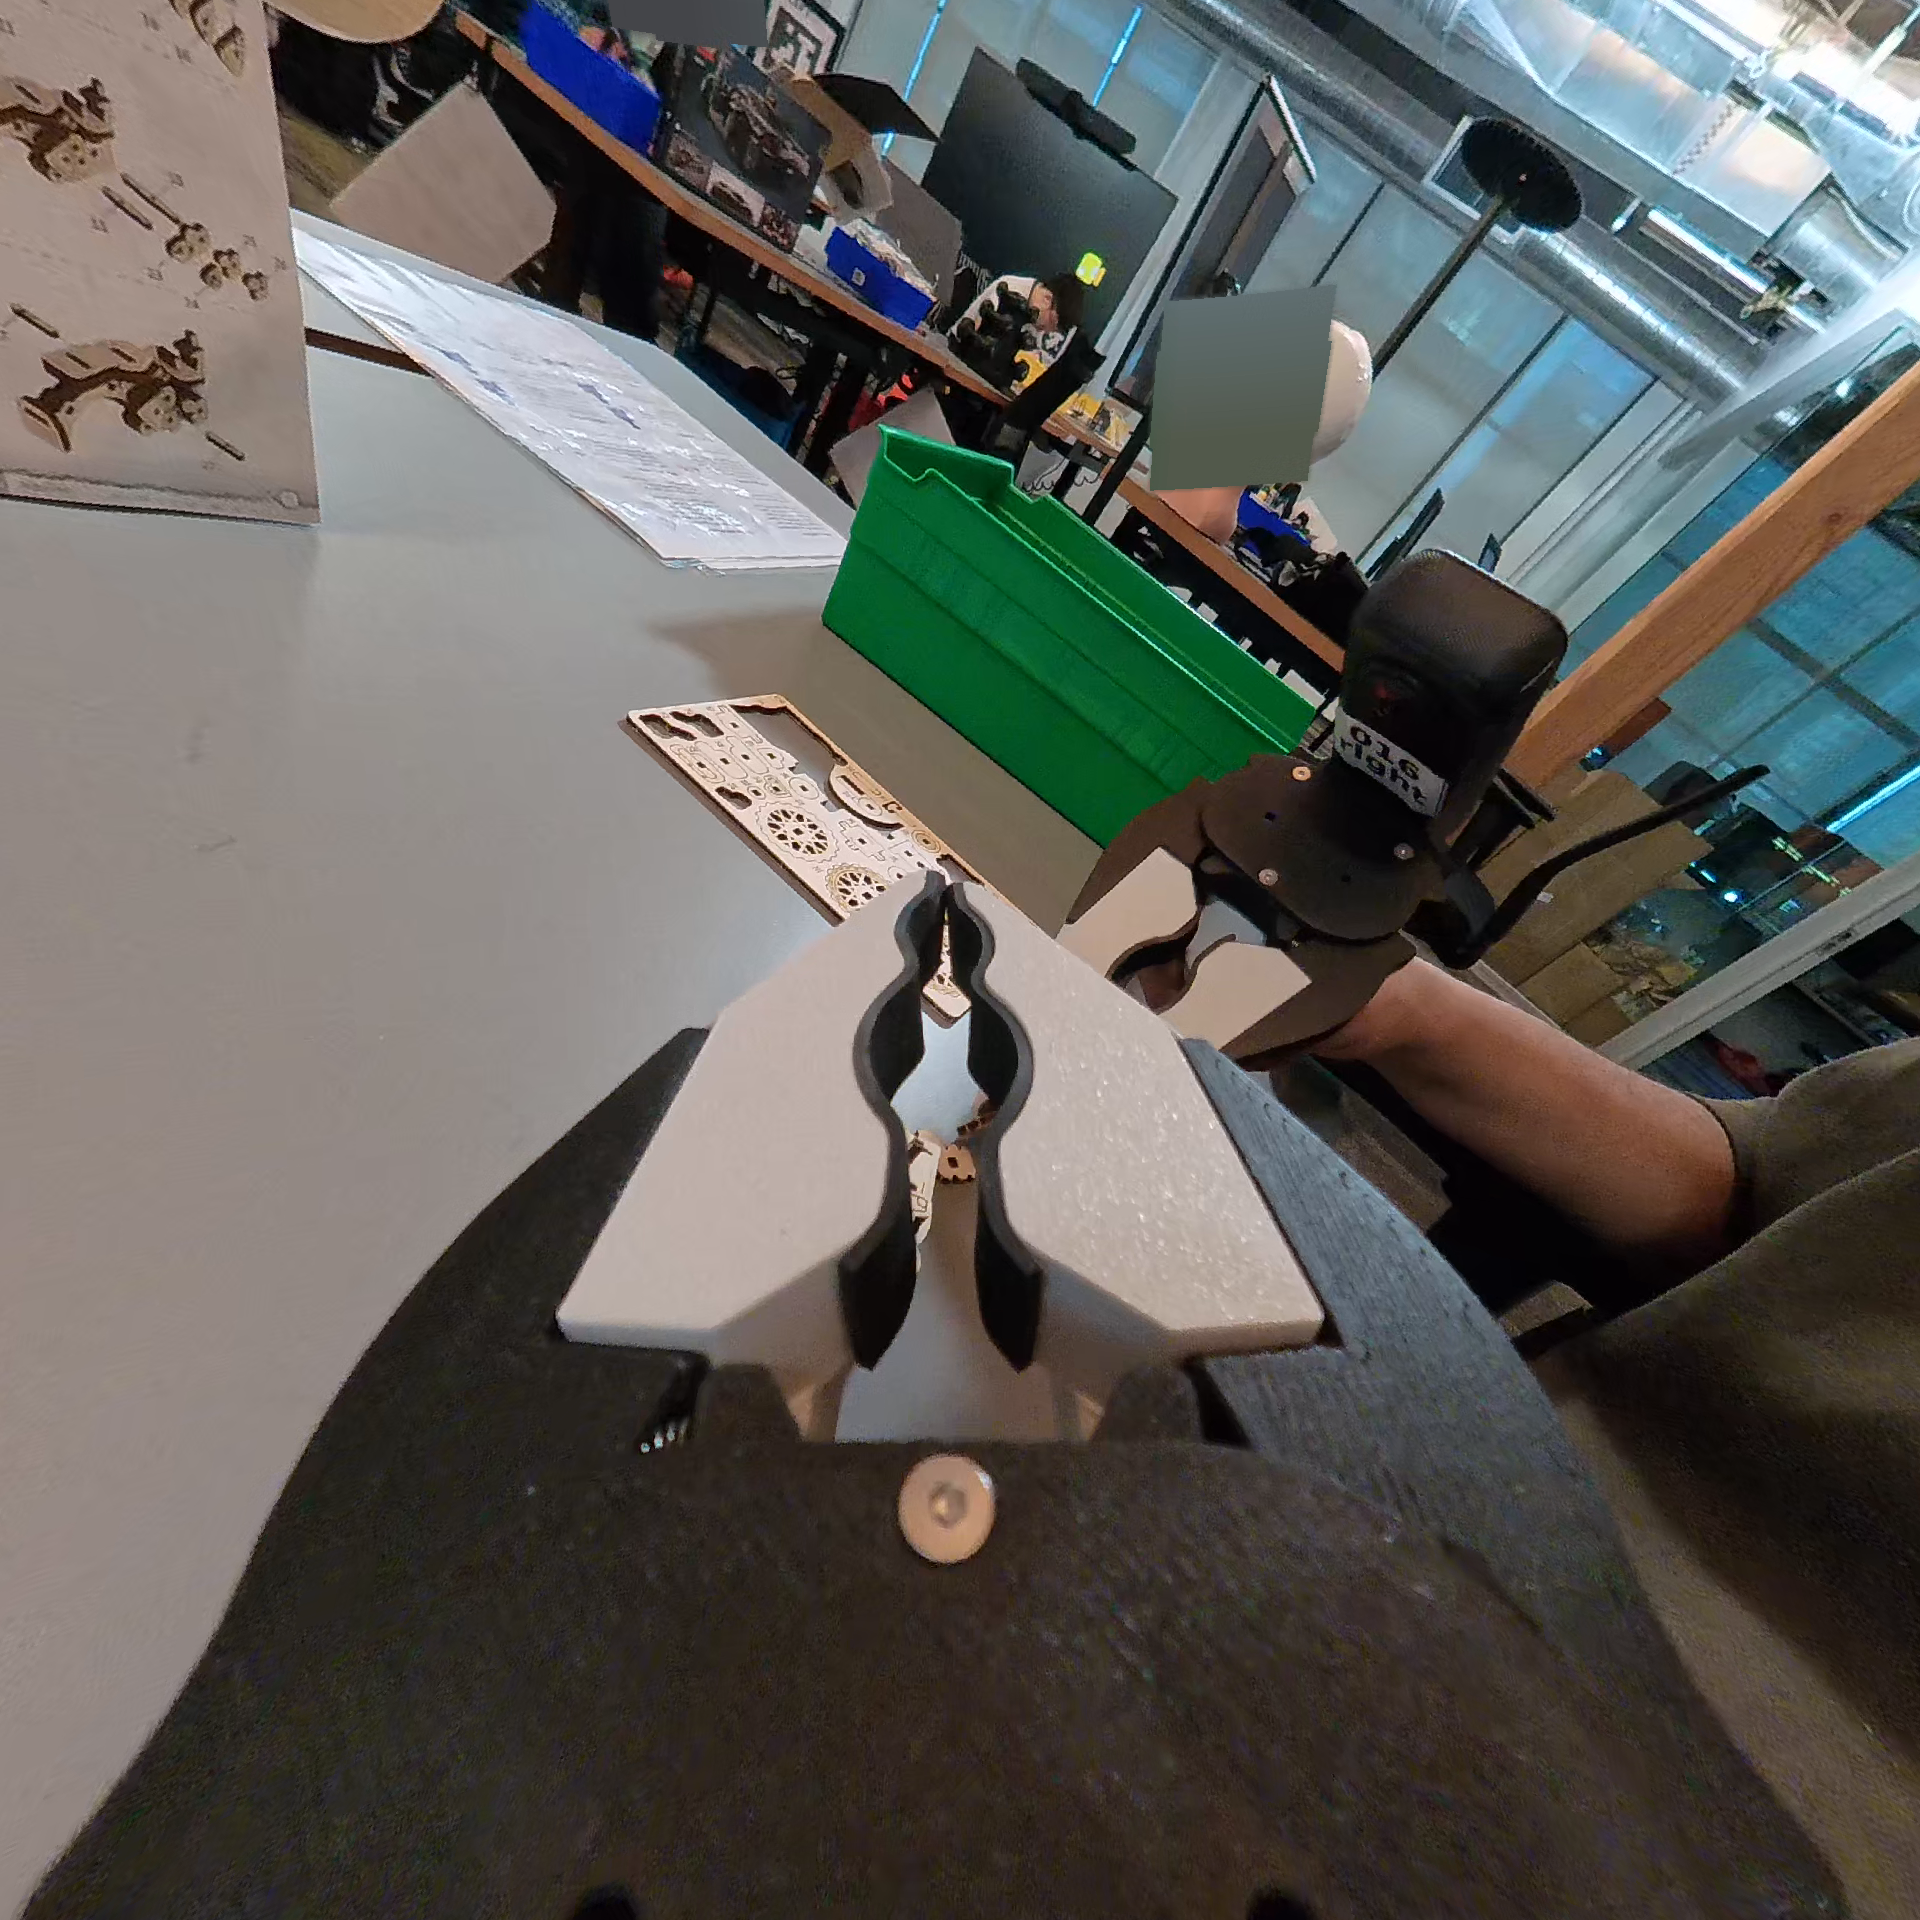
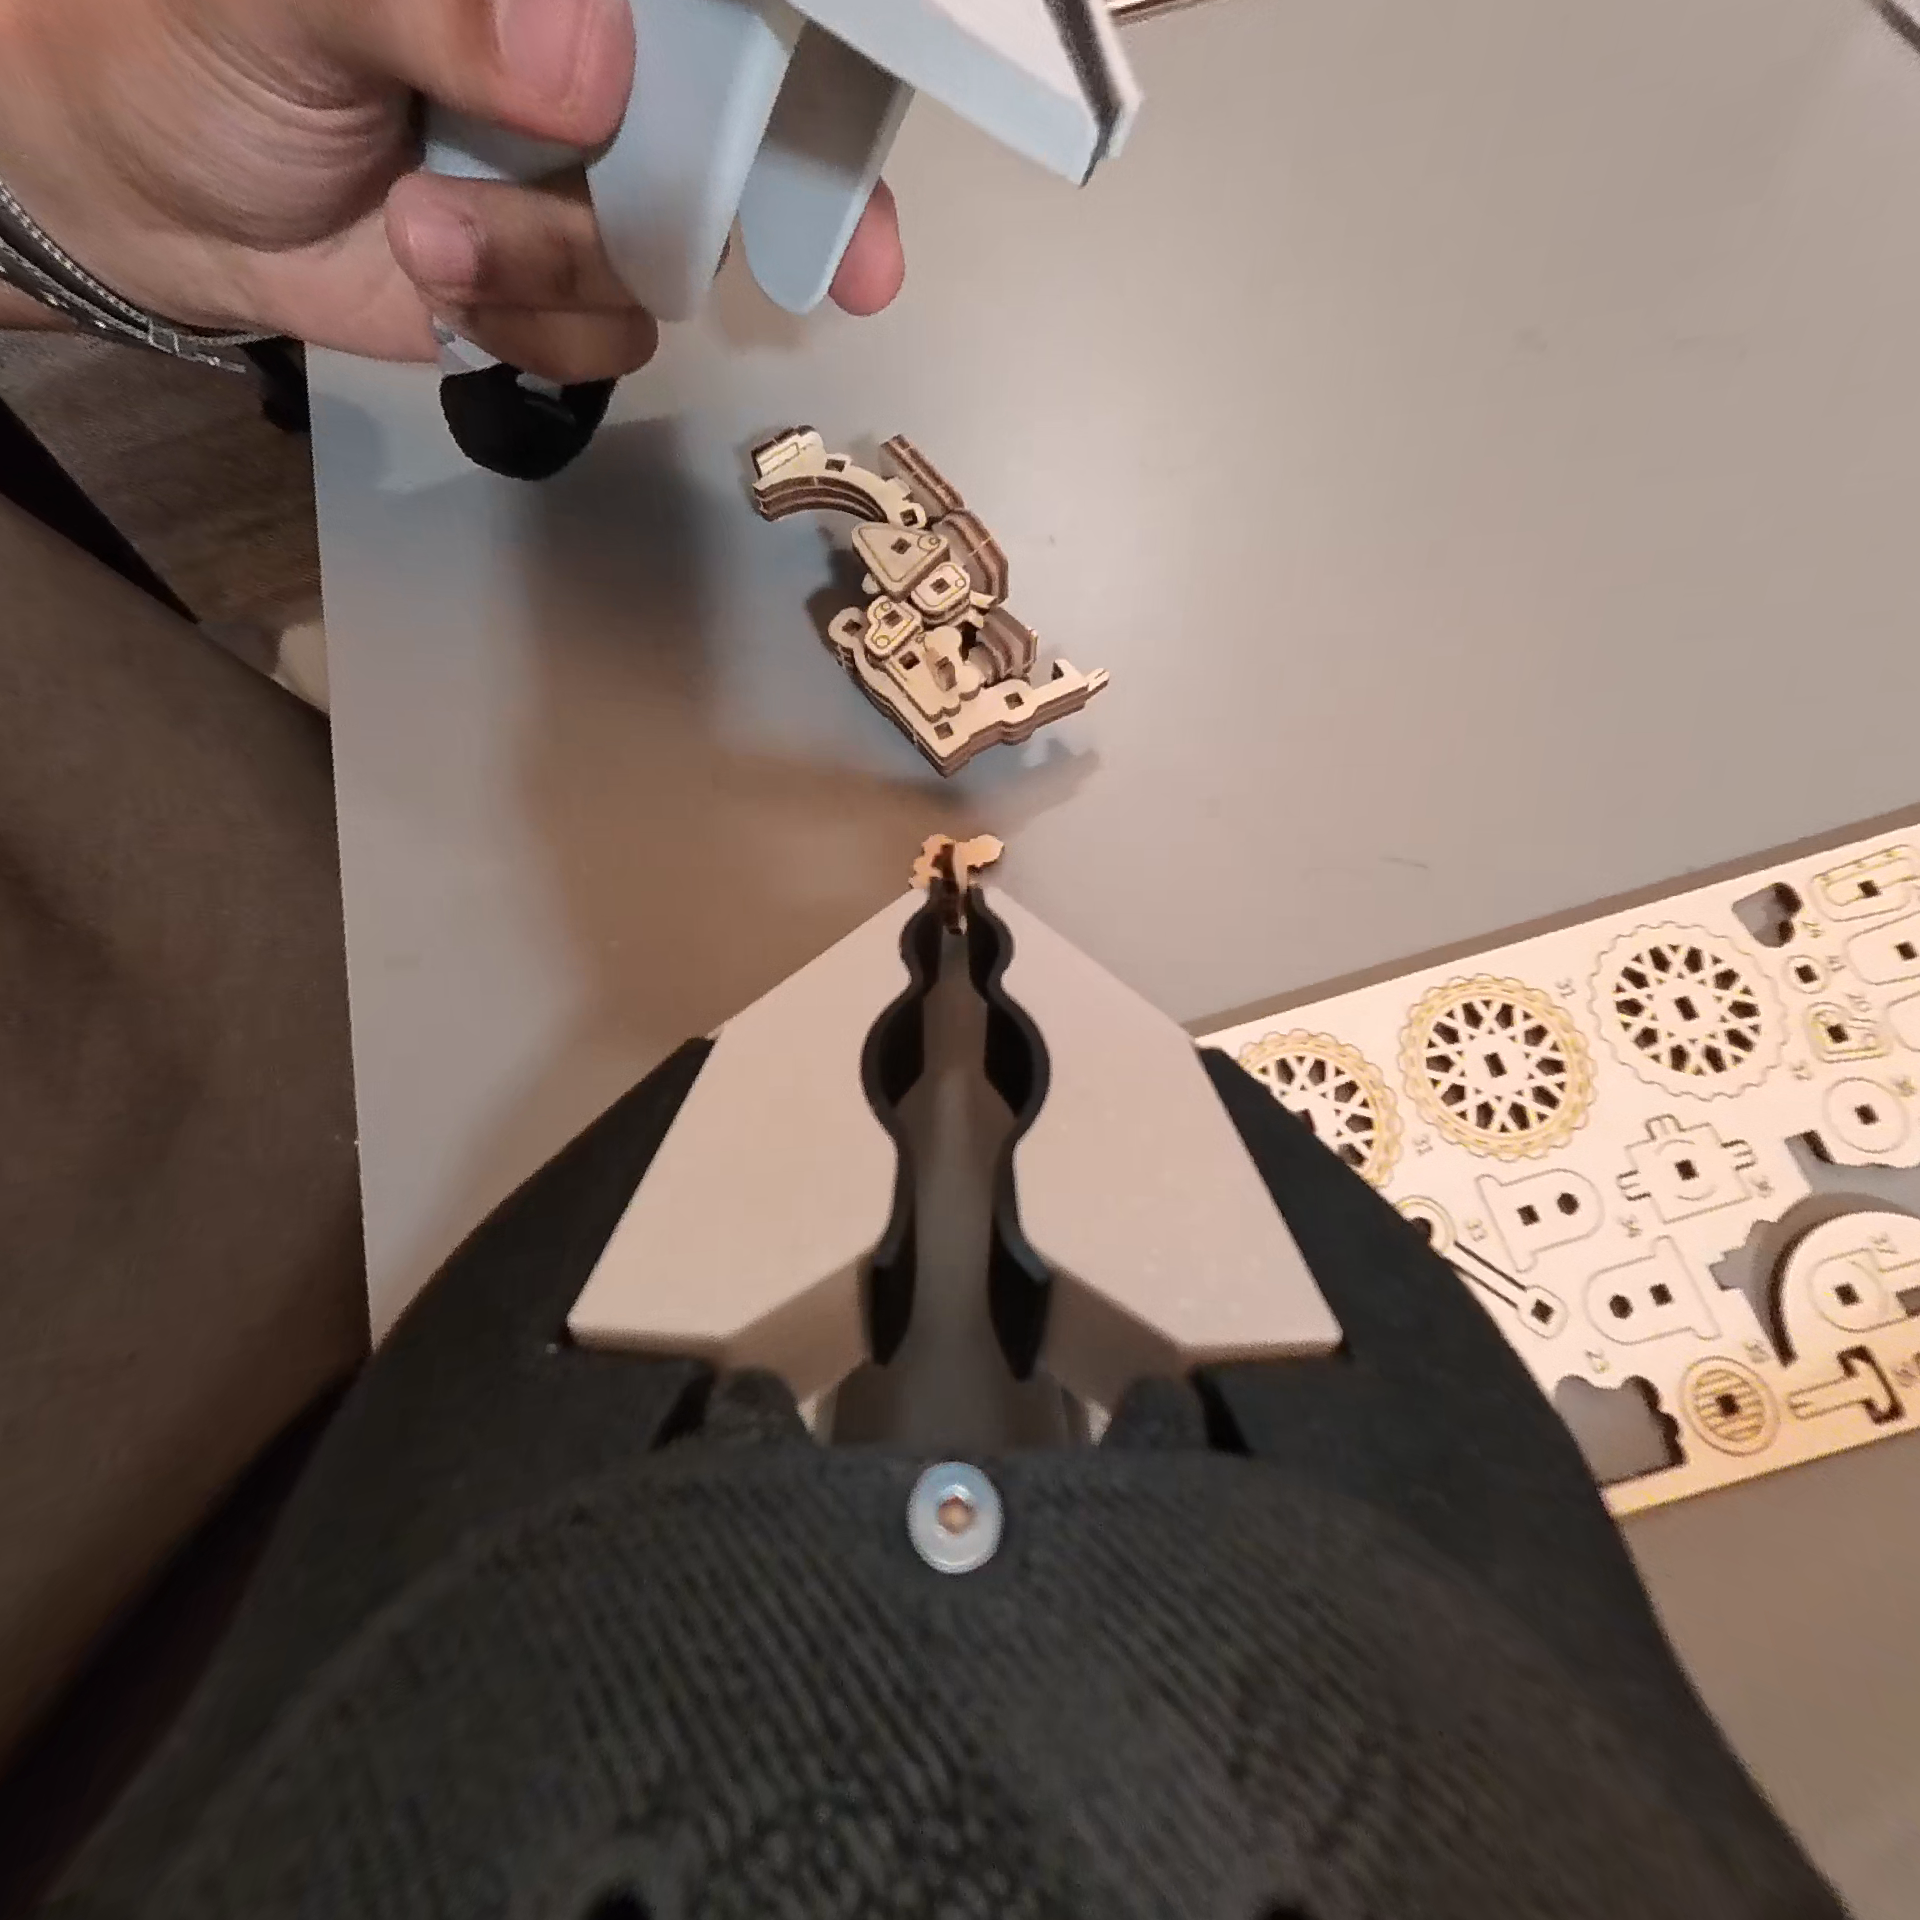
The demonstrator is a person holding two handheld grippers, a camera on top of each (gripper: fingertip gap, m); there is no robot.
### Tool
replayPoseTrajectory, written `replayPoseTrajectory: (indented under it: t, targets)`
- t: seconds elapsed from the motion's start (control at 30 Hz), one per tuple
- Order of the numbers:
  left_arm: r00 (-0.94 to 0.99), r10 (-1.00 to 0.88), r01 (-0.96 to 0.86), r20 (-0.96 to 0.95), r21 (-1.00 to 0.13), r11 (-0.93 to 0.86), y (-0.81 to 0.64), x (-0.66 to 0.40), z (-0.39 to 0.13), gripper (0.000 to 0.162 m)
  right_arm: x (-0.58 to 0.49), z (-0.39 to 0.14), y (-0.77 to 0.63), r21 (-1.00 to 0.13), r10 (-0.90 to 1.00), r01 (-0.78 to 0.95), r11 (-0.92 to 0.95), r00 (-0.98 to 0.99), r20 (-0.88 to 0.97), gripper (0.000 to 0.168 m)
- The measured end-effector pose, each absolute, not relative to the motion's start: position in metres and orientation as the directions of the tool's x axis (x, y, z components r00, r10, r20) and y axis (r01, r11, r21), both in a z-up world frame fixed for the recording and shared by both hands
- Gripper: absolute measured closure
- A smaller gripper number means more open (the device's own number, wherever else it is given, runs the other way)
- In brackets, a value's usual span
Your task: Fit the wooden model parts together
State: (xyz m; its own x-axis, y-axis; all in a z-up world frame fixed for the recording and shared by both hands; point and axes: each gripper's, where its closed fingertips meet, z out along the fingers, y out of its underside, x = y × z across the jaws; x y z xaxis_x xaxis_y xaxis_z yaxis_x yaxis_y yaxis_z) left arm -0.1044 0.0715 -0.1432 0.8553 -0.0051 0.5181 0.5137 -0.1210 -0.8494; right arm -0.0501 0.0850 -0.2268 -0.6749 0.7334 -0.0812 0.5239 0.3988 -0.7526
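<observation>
My right gripper (image 2: 954, 902) is shut on a small light wooden part (image 2: 956, 860) that sticks out past its tips, just above the grey table. A partly built wooden model (image 2: 925, 613) lies on the table a short way ahead of that part, untouched. My left gripper (image 1: 943, 902) is shut with nothing between its tips and hovers over the same spot. Bits of the model (image 1: 951, 1158) show through the gap between its fingers. The grey body of the left gripper (image 2: 790, 135), held by a hand, shows at the top of the right wrist view. The right gripper (image 1: 1127, 951) shows beside the left one.
A laser-cut wooden parts sheet (image 2: 1558, 1195) lies right of the model; it also shows in the left wrist view (image 1: 790, 800). A green bin (image 1: 1039, 665) stands behind it. An upright instruction sheet (image 1: 135, 260) and flat papers (image 1: 582, 416) are at the far left. The table edge (image 2: 332, 831) runs on the left. Some 10 cm of space lies between my two pairs of fingers.
</observation>
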Motion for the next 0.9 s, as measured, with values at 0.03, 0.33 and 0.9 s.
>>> replayPoseTrajectory:
  t: [0.03, 0.33, 0.9]
  targets:
    - [0.856, -0.006, 0.513, 0.518, -0.85, -0.122, 0.072, -0.104, -0.143, 0.162, -0.05, -0.226, 0.086, -0.756, 0.735, 0.522, 0.396, -0.673, -0.08, 0.166]
    - [0.855, -0.013, 0.513, 0.518, -0.85, -0.121, 0.073, -0.104, -0.142, 0.162, -0.024, -0.216, 0.104, -0.654, 0.737, 0.729, 0.201, -0.553, -0.39, 0.166]
    - [0.859, -0.058, 0.495, 0.508, -0.854, -0.16, 0.091, -0.095, -0.144, 0.162, 0.005, -0.227, 0.161, -0.507, 0.795, 0.85, -0.145, -0.205, -0.571, 0.14]
